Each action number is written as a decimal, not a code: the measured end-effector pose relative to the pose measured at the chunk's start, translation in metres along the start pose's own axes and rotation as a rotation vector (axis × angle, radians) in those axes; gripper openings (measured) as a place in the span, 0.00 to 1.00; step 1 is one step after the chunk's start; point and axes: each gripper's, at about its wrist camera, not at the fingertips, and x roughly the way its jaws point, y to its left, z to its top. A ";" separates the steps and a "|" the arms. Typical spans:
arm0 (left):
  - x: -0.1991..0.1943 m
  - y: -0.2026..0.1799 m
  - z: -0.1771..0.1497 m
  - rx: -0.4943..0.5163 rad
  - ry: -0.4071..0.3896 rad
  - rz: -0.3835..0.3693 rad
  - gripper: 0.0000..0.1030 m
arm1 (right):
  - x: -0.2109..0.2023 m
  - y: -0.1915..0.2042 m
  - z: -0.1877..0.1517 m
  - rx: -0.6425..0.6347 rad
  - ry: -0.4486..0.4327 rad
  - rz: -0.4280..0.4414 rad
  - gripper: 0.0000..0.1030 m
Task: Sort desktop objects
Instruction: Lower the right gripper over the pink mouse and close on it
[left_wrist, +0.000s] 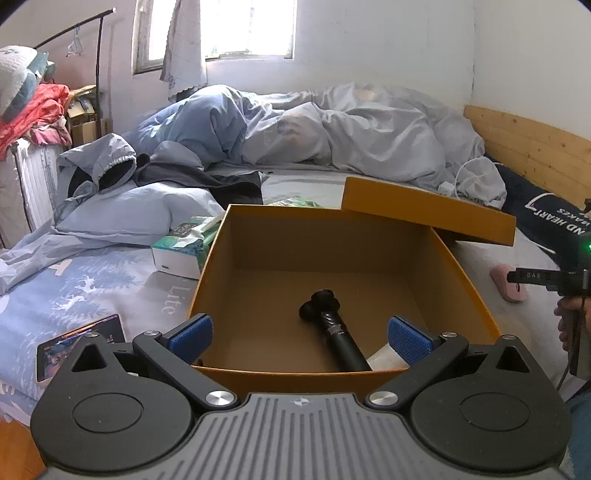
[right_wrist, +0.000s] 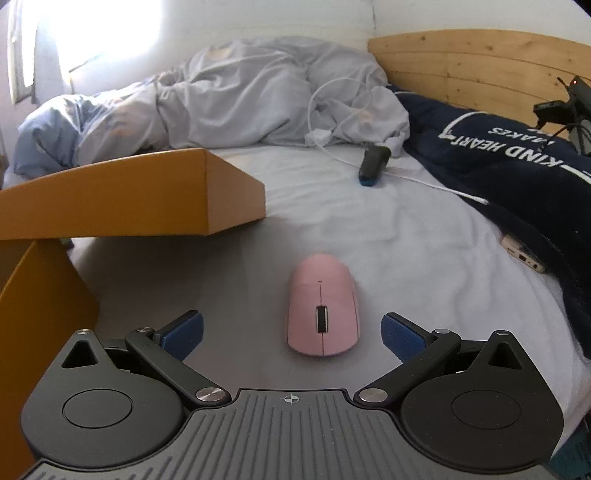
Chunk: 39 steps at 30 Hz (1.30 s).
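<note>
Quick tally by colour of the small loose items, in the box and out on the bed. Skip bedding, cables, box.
Black: 2, the selfie stick in the orange box, the black-and-blue device
Pink: 1, mouse
Green/white: 1, tissue pack
Beige: 1, phone
Dark screen: 1, tablet
Total: 6

A rumpled grey duvet (left_wrist: 369, 125) is heaped along the far side of the bed (right_wrist: 388, 229), against a pine headboard (right_wrist: 472, 62). A dark blue lettered pillow (right_wrist: 517, 166) lies beside it. A window (left_wrist: 247, 29) glows behind, folded clothes (left_wrist: 33, 107) stacked at left
</note>
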 end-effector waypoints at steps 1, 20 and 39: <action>0.001 0.000 0.000 0.001 0.003 0.001 1.00 | 0.004 0.000 0.000 -0.004 0.000 -0.002 1.00; 0.020 0.005 -0.007 -0.026 0.056 -0.005 1.00 | 0.076 -0.008 0.011 -0.016 0.045 -0.049 0.86; 0.021 0.021 -0.010 -0.078 0.088 -0.001 1.00 | 0.093 -0.004 0.004 -0.034 0.055 -0.074 0.81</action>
